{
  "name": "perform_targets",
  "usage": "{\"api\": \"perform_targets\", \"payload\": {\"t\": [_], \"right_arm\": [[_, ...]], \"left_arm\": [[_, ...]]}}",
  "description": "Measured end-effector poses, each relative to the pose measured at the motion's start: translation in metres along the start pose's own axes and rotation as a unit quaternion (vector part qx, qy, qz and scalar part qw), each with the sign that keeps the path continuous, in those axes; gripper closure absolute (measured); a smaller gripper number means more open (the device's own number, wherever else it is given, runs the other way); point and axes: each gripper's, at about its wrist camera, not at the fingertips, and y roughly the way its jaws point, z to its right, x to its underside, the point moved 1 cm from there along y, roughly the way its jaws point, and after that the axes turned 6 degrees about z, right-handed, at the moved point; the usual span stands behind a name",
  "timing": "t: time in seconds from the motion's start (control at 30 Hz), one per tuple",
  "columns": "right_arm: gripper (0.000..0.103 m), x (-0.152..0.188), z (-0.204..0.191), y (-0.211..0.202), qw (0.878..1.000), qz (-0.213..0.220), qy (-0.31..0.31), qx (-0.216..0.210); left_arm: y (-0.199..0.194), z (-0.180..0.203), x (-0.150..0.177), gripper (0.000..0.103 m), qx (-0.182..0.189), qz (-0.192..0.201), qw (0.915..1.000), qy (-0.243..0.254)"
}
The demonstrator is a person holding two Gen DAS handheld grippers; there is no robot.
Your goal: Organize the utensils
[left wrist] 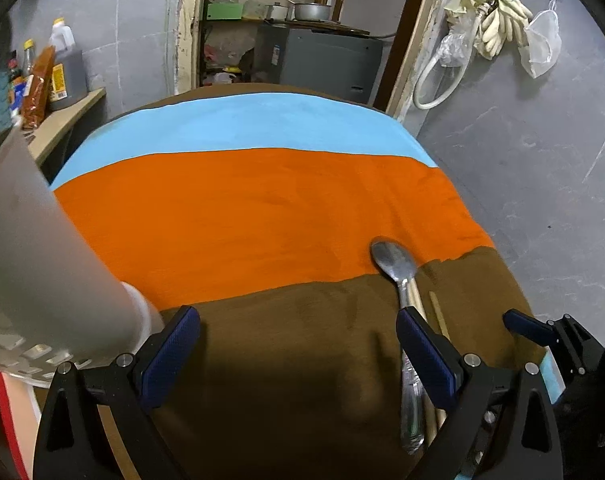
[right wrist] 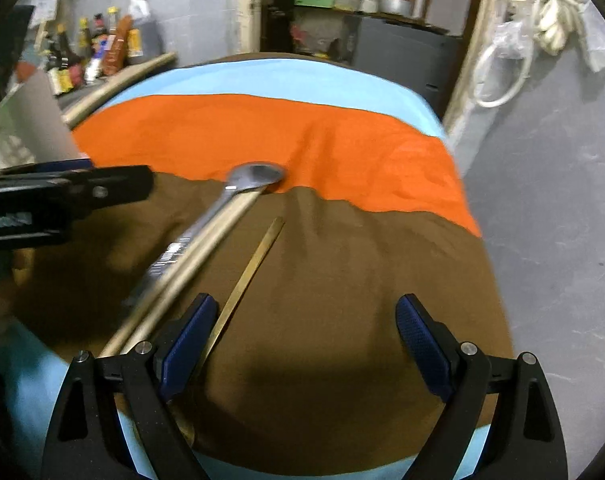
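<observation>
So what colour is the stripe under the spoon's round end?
Orange stripe, clearest in the left wrist view.

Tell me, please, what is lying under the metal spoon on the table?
A chopstick lies partly under the spoon, on the striped cloth. Its tip beneath the bowl is hidden. The table under the cloth is covered.

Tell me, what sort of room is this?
Probably a home kitchen or storeroom: sauce bottles on a side shelf, pots on shelves through the doorway, and a spoon with chopsticks on a cloth-covered table.

left tongs [left wrist: 298, 344] open wide, angled downward; right tongs [right wrist: 306, 332] open wide, angled downward, nothing gripped.
</observation>
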Motion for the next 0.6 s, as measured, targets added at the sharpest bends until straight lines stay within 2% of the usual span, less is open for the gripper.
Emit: {"api": "perform_targets", "payload": {"t": [0.07,0.13,0.23,0.3,0.37,0.43,0.53,0.57,0.6], "right_arm": [[0.015,0.002,0.009,-0.002,0.999,-0.004,0.007,0.031],[0.015,0.005,0.02,-0.005,0.999,-0.005,0.027,0.036],[0.016,0.008,0.028,-0.01,0.998,-0.003,0.037,0.043],[0.016,0.008,0.03,-0.012,0.998,0.002,0.034,0.048],[0.018,0.009,0.03,-0.012,0.998,0.006,0.032,0.048],[0.022,0.007,0.031,-0.012,0.998,0.01,0.03,0.046],[0.033,0.008,0.035,-0.006,0.998,0.015,0.03,0.045],[0.039,0.005,0.038,-0.002,0.999,0.015,0.031,0.038],[0.046,0.005,0.038,-0.001,0.999,0.016,0.031,0.032]], "left_arm": [[0.001,0.002,-0.001,0.005,0.014,0.0,0.9999,-0.002],[0.006,0.006,-0.003,0.01,0.032,-0.003,0.9995,-0.004],[0.017,0.013,-0.004,0.022,0.059,-0.019,0.998,-0.003],[0.024,0.018,-0.006,0.034,0.075,-0.028,0.9968,0.0],[0.031,0.023,-0.006,0.04,0.086,-0.034,0.9957,0.004],[0.038,0.029,-0.008,0.046,0.099,-0.04,0.9943,0.007],[0.047,0.035,-0.012,0.062,0.105,-0.048,0.9932,0.013],[0.05,0.037,-0.013,0.069,0.108,-0.053,0.9926,0.015],[0.054,0.039,-0.015,0.071,0.112,-0.057,0.9919,0.018]]}}
